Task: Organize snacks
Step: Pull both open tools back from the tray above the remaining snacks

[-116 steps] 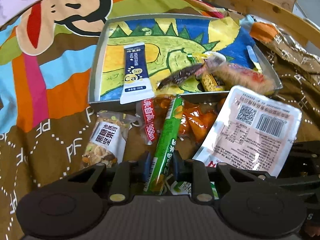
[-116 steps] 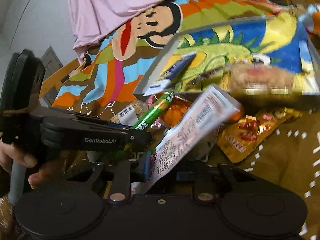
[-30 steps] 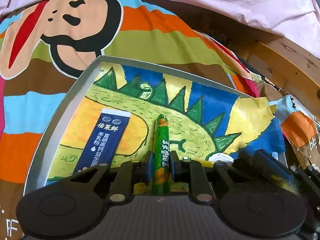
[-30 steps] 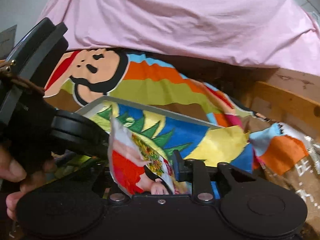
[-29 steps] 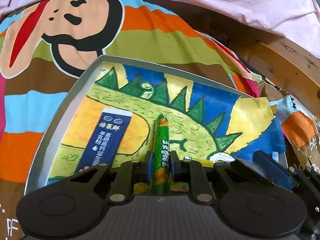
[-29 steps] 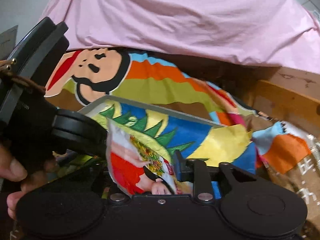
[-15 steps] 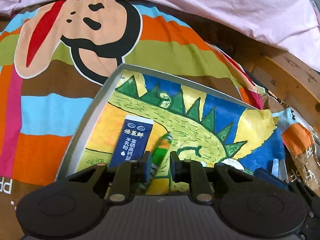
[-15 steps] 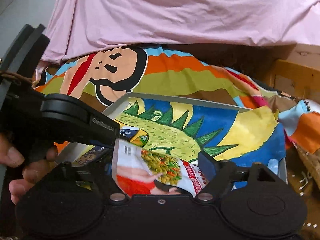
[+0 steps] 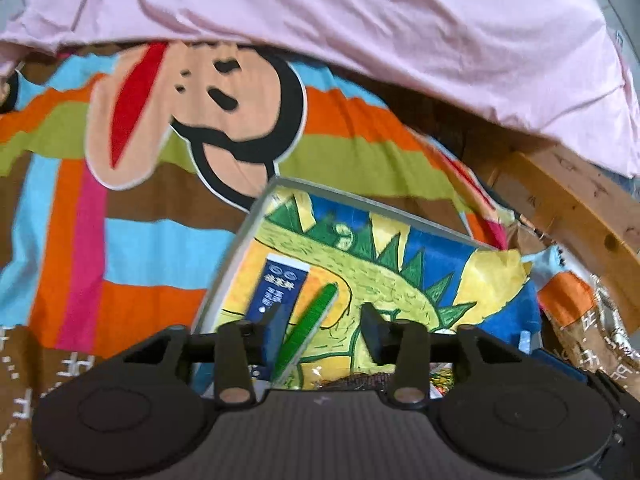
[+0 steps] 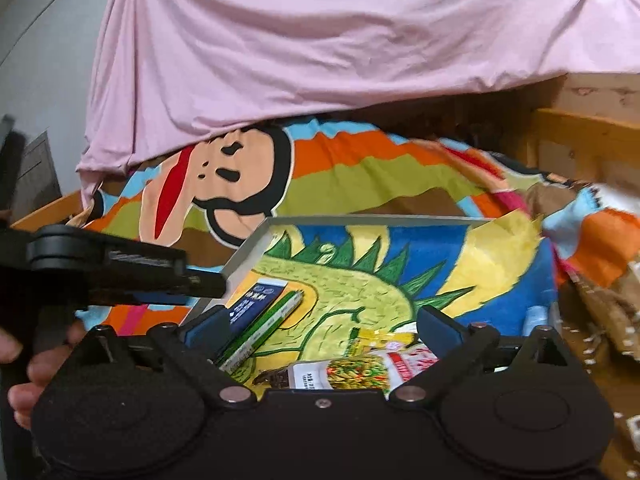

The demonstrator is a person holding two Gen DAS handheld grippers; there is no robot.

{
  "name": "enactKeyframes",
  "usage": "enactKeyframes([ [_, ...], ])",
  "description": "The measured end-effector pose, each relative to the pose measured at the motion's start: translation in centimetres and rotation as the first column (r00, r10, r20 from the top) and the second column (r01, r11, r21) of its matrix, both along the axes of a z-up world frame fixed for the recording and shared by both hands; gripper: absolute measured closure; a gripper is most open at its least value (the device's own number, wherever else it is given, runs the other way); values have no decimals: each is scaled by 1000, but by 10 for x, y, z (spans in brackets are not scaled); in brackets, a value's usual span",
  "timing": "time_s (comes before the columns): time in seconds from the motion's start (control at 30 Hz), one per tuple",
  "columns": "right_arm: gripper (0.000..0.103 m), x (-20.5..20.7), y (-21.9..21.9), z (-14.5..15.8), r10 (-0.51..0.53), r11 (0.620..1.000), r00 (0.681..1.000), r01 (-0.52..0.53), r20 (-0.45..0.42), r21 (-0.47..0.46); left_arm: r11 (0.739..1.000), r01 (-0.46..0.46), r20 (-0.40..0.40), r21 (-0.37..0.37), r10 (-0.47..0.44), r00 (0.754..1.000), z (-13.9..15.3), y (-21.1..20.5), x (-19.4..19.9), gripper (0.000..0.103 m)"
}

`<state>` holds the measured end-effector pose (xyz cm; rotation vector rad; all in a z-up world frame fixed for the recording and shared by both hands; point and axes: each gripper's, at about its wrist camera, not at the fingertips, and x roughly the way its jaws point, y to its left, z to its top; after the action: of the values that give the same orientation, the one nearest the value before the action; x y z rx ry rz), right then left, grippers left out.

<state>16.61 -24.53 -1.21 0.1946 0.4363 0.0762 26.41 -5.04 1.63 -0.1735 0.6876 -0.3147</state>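
Left wrist view: left gripper (image 9: 316,330) jaws spread, just been opening. The green snack stick (image 9: 308,330) lies between them, tilted, with no pad pressing on it. It rests in the grey tray (image 9: 224,264), on the dinosaur drawing (image 9: 384,276) that lines the tray. Just left of the stick, the dark blue sachet (image 9: 278,292) lies flat in the tray near its left wall. The tray sits on a striped bedspread (image 9: 132,240) with a cartoon monkey face; pink sheet (image 9: 360,20) hangs beyond it, wooden bed frame (image 9: 568,200) at right. Frame is motion-blurred.

Right wrist view: right gripper (image 10: 320,332) jaws spread wide, just been opening. The red-and-white snack packet (image 10: 360,372) lies flat in the near part of the tray (image 10: 248,252), low between the jaws, neither pad touching it. A small yellow wrapper (image 10: 380,336) lies just beyond it; a dark wrapper end shows at its left edge. Green snack stick (image 10: 264,332) and blue sachet (image 10: 252,302) lie side by side at the tray's left end, touching or nearly so. Left gripper (image 10: 120,268) is in view at left, above the tray's left wall, with the person's hand (image 10: 28,360) on its handle. Snacks on the bedspread outside the tray at far right are too blurred to identify.
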Motion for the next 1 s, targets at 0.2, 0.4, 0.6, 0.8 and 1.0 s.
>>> enactKeyframes([
  [0.2, 1, -36, -4, 24, -42, 999, 999, 42, 32, 3, 1000, -2, 44, 14, 2, 999, 22, 11, -35, 40],
  [0.4, 1, -72, 2, 47, -52, 998, 996, 54, 76, -18, 999, 5, 101, 53, -10, 995, 40, 19, -78, 25],
  [0.6, 1, -108, 8, 61, -76, 997, 990, 79, 117, -18, 995, 8, 160, 102, -25, 987, 54, 27, -115, 12],
  [0.8, 1, -144, 16, 63, -87, 996, 988, 91, 126, -24, 989, 10, 231, 145, -44, 972, 60, 34, -153, 1],
  [1.0, 1, -186, 29, 57, -95, 994, 985, 102, 142, -48, 981, 42, 259, 188, -91, 962, 53, 39, -187, 0],
])
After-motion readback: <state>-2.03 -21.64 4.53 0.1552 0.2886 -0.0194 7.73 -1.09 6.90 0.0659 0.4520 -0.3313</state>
